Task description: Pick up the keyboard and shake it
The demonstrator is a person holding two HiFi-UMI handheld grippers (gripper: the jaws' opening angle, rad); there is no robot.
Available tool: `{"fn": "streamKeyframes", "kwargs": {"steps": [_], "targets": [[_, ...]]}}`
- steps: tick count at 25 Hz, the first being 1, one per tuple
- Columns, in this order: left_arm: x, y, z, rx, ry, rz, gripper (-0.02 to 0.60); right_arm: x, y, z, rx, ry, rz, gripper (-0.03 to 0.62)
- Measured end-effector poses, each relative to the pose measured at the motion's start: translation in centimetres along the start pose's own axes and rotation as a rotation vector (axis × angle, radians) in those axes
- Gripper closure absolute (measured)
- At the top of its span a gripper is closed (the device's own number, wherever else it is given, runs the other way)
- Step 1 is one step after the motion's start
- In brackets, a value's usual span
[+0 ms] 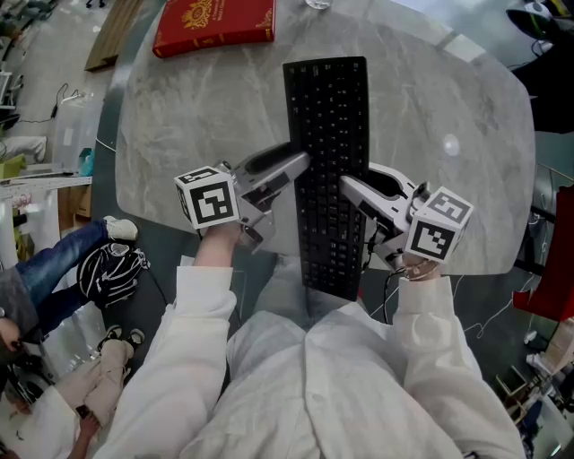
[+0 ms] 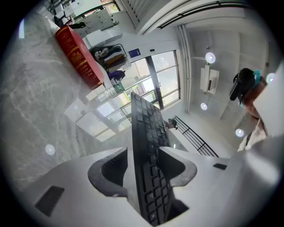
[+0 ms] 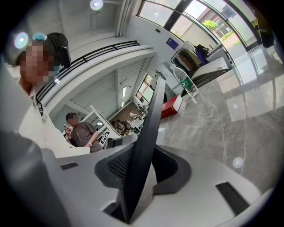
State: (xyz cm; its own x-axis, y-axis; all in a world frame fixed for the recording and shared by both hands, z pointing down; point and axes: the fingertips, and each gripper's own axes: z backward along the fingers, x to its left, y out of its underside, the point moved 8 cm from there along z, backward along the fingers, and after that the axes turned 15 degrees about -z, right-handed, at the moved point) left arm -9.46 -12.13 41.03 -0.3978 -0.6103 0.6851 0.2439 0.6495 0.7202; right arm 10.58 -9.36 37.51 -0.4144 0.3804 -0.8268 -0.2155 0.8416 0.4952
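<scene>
A red book (image 1: 213, 25) lies at the table's (image 1: 430, 99) far left. Nearer, the left gripper (image 1: 296, 167) (image 2: 144, 156) clamps the keyboard's (image 1: 330, 134) left edge, its jaws set wide with the keys against one pad. The black keyboard runs lengthwise away from the person, held over the table's middle, its near end past the table's edge. The right gripper (image 1: 352, 188) (image 3: 141, 160) clamps the opposite edge, jaws narrower, pads on both faces of the thin board.
</scene>
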Motion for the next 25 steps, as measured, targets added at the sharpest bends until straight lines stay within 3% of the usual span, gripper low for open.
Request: {"fn": "streamKeyframes", "kwargs": {"steps": [12,25], "targets": [[-0.2,0.1,0.0,-0.021,-0.004,0.011,0.448,-0.4,0.6,0.1,0.044,0.024,0.010,0.451],[0.8,-0.1,-0.8,0.015,-0.011,0.022,0.457,-1.2,0.1,-0.2,0.062,0.082,0.045,0.450]]}}
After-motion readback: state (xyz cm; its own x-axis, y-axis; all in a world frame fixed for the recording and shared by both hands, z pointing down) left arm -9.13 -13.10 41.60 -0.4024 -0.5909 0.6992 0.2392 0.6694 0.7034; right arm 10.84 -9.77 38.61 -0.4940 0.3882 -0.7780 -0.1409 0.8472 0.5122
